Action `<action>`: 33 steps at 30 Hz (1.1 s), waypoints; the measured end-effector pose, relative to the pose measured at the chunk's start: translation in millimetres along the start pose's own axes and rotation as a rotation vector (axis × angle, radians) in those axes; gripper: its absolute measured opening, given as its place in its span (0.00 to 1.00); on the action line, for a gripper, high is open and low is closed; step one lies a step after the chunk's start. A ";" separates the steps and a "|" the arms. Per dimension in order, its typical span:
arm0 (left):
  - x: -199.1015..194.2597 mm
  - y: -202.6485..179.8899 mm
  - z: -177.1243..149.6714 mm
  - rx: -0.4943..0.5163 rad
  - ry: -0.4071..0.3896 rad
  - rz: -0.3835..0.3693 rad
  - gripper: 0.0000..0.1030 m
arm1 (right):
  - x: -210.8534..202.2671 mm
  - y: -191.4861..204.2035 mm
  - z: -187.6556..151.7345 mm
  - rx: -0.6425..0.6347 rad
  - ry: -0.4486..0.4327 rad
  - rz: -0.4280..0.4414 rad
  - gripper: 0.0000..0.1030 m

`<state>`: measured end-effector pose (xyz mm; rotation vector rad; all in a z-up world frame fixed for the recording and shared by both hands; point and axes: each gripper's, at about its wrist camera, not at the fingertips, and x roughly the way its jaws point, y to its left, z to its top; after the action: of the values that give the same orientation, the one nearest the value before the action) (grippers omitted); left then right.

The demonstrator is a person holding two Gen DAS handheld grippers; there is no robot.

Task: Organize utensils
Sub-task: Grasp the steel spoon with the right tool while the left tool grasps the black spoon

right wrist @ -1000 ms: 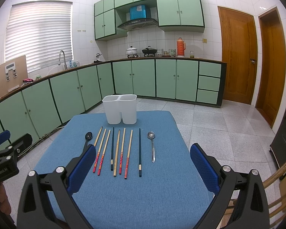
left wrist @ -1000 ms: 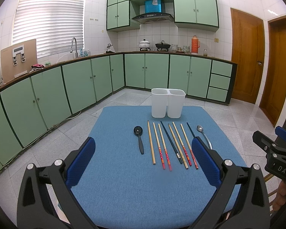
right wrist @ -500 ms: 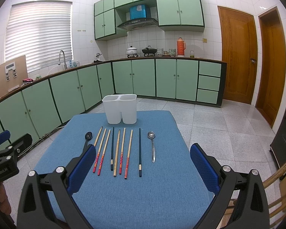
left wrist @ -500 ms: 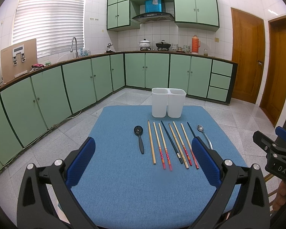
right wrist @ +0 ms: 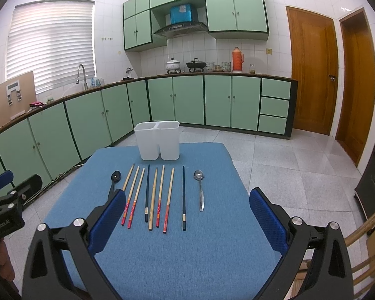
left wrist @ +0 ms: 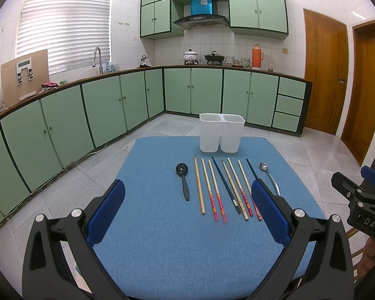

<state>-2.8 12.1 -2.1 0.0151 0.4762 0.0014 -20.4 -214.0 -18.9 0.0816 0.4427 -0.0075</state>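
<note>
My left gripper [left wrist: 187, 210] and right gripper [right wrist: 187, 215] both hover with fingers spread apart, empty. The utensils lie ahead on the blue counter [right wrist: 207, 250], long axes running away from me toward the white two-cell holder [right wrist: 157, 141]. The metal spoon [right wrist: 200, 190] lies nearer my right; the black spoon [left wrist: 183, 178] nearer my left. The right view shows the chopsticks [right wrist: 152, 197] unobstructed; in the left, a finger [left wrist: 267, 207] covers some ends.
</note>
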 end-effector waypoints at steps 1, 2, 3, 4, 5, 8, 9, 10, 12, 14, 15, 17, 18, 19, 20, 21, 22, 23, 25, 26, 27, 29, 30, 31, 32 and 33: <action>-0.8 1.4 -1.3 0.000 0.001 0.000 0.95 | -1.1 -1.2 0.1 0.000 0.002 0.001 0.94; 1.3 11.6 -7.2 -0.002 0.005 0.003 0.95 | -0.2 -0.2 -0.3 -0.001 0.003 0.002 0.94; 2.0 13.8 -8.5 -0.002 0.008 0.003 0.95 | -0.4 0.0 -0.6 -0.001 0.004 0.003 0.94; 5.0 10.5 -8.1 -0.002 0.009 0.004 0.95 | 1.9 -0.8 -0.8 0.000 0.007 0.004 0.94; 6.4 14.4 -10.3 -0.001 0.016 0.004 0.95 | 2.1 -0.8 -1.0 0.000 0.008 0.004 0.94; 14.9 12.6 -10.1 -0.004 0.032 0.006 0.95 | 9.2 -2.2 -1.8 0.008 0.024 0.009 0.94; 17.2 12.9 -9.6 -0.005 0.036 0.008 0.95 | 10.8 -2.6 -1.4 0.011 0.027 0.006 0.94; 20.6 15.1 -9.6 -0.007 0.045 0.010 0.95 | 13.2 -2.5 -1.2 0.012 0.030 0.003 0.94; 25.6 13.7 -6.1 -0.009 0.057 0.012 0.95 | 17.7 -3.3 0.4 0.016 0.037 0.000 0.94; 31.4 16.4 -5.9 -0.012 0.071 0.016 0.95 | 22.7 -4.5 1.5 0.021 0.044 -0.002 0.94; 35.0 15.1 -3.4 -0.012 0.076 0.019 0.95 | 24.4 -4.8 1.8 0.022 0.047 -0.004 0.94; 42.0 15.9 -1.9 -0.013 0.088 0.024 0.95 | 29.2 -6.6 3.7 0.024 0.052 -0.008 0.94; 46.9 17.2 -1.7 -0.013 0.097 0.029 0.95 | 33.4 -9.7 3.8 0.025 0.056 -0.011 0.94; 50.4 17.0 -0.9 -0.013 0.103 0.032 0.95 | 36.5 -10.9 4.1 0.025 0.059 -0.014 0.94; 55.6 18.8 -0.4 -0.014 0.113 0.035 0.95 | 39.8 -12.0 4.5 0.025 0.063 -0.016 0.94; 61.0 19.9 0.8 -0.016 0.121 0.039 0.95 | 43.5 -13.8 5.3 0.023 0.067 -0.019 0.93; 66.9 21.4 1.8 -0.017 0.129 0.044 0.95 | 47.7 -15.9 6.9 0.020 0.070 -0.023 0.92; 74.7 23.5 3.4 -0.018 0.139 0.048 0.95 | 51.7 -17.1 8.1 0.017 0.074 -0.026 0.90; 89.5 25.9 7.8 -0.016 0.153 0.055 0.95 | 63.1 -20.8 12.8 0.018 0.087 -0.020 0.87; 97.5 26.6 10.7 -0.013 0.161 0.059 0.95 | 69.6 -23.2 15.7 0.022 0.097 -0.013 0.86; 103.8 27.1 13.2 -0.010 0.167 0.062 0.95 | 76.7 -25.8 19.4 0.028 0.110 -0.006 0.85; 121.7 29.0 20.0 -0.007 0.184 0.061 0.95 | 92.5 -32.0 26.9 0.041 0.140 0.016 0.81; 132.8 29.9 24.2 -0.008 0.194 0.062 0.95 | 102.0 -35.0 30.7 0.044 0.154 0.027 0.79; 144.5 30.4 28.1 -0.005 0.207 0.065 0.95 | 109.7 -36.7 34.5 0.044 0.165 0.033 0.77; 152.9 30.4 29.7 -0.003 0.217 0.065 0.95 | 117.9 -38.5 38.6 0.041 0.178 0.035 0.76; 163.8 30.8 32.8 -0.002 0.230 0.064 0.95 | 129.3 -40.3 43.6 0.035 0.193 0.038 0.75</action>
<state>157.9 43.3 -47.6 0.0287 0.7058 0.0673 114.1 -256.3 -38.1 0.1263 0.6338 0.0304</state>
